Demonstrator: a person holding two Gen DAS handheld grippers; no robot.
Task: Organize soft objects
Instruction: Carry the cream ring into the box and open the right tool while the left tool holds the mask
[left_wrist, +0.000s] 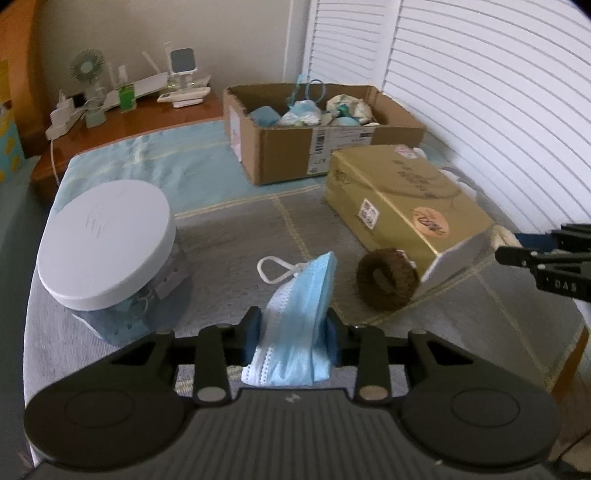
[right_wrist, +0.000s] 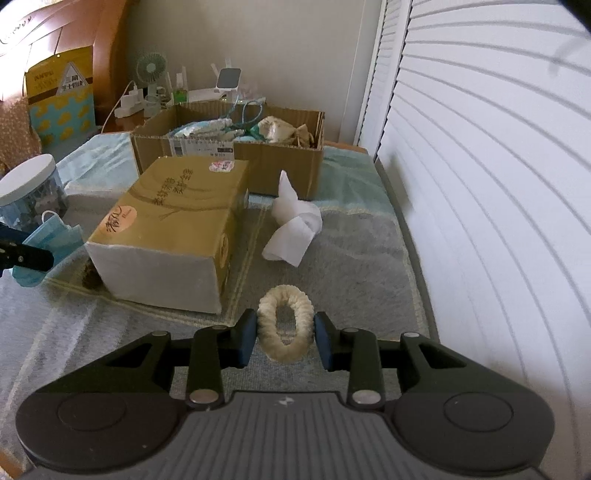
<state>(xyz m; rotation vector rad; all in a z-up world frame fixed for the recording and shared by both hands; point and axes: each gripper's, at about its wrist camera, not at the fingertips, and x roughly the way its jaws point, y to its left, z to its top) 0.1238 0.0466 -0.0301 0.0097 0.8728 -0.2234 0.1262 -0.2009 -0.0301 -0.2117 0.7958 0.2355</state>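
Observation:
My left gripper (left_wrist: 293, 328) is shut on a blue face mask (left_wrist: 299, 306), which also shows in the right wrist view (right_wrist: 51, 236). A brown fuzzy scrunchie (left_wrist: 386, 280) lies on the cloth beside the gold box (left_wrist: 402, 199). My right gripper (right_wrist: 284, 332) has its pads on both sides of a cream fuzzy scrunchie (right_wrist: 284, 325), squeezing it into an oval. A crumpled white tissue (right_wrist: 295, 225) lies further ahead. An open cardboard box (left_wrist: 317, 144) at the back holds several soft items; it also shows in the right wrist view (right_wrist: 273, 155).
A jar with a white lid (left_wrist: 107, 251) stands at the left. A wooden side table (left_wrist: 122, 122) with a small fan and gadgets is behind. White shutters (right_wrist: 480, 184) line the right side. The bed edge runs close on the right.

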